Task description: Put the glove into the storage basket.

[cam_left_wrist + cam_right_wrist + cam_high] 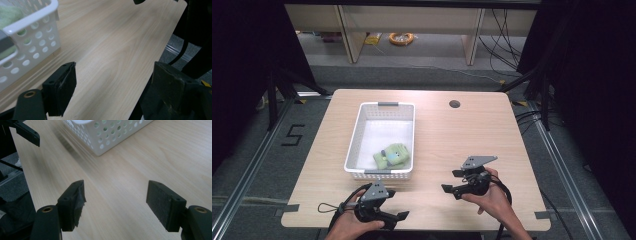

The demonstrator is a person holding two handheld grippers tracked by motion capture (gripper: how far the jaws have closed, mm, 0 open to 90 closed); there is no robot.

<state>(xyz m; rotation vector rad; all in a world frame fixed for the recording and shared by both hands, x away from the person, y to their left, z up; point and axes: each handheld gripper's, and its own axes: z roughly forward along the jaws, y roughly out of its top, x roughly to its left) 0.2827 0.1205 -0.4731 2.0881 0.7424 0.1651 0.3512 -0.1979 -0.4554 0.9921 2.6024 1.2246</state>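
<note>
High view: light wooden table (462,135), white perforated basket (362,131) left of centre, a green soft item (392,155) lying in its near right corner, touching the basket floor. Left tongs (401,216) at the near edge, just below the basket's near wall, held in the left hand (349,226), jaws pointing right. Right tongs (451,181) right of the basket and apart from it, held in the right hand (492,200), jaws pointing left toward the basket. Nothing held by either. Left gripper view: left tongs (112,85) spread wide over bare table (112,45), nothing between the pads; basket (30,42) corner at upper left with green showing through the holes; tip of the other tongs just at the top edge. Right gripper view: right tongs (115,200) likewise wide apart, bare wood (125,175) between the pads, no contact with anything; basket (110,135) corner ahead at the top, near but not touching; part of the left tongs dark at upper left.
</note>
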